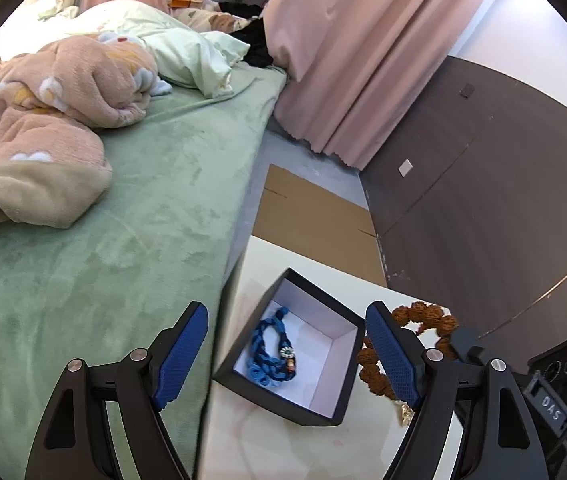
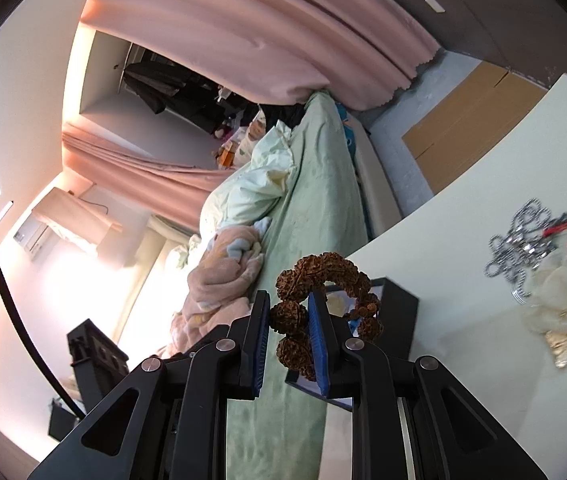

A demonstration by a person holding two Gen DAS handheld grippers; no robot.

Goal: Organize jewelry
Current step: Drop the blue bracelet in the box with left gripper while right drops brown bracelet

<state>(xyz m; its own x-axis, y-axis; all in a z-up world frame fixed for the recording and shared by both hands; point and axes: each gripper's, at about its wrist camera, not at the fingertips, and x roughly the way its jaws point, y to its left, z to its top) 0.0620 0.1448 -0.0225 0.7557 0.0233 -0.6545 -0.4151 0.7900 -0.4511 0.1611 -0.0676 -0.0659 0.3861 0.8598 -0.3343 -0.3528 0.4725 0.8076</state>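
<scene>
Seed bracelet clamped and carried beside the open box, one strand already inside.

The left gripper [image 1: 285, 354] hangs spread and empty over the black box [image 1: 347, 408] near the table's [image 1: 251, 448] bed-side edge, blue cord bracelet [image 1: 269, 354] on its floor. The right gripper [image 2: 289, 340] pinches the brown seed bracelet [image 2: 325, 270] by one bead; its free loop could snag the box wall and tip it.

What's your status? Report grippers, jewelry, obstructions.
Left gripper open above black box; blue bracelet inside. Right gripper shut on brown bead bracelet. No obstruction visible.
</scene>
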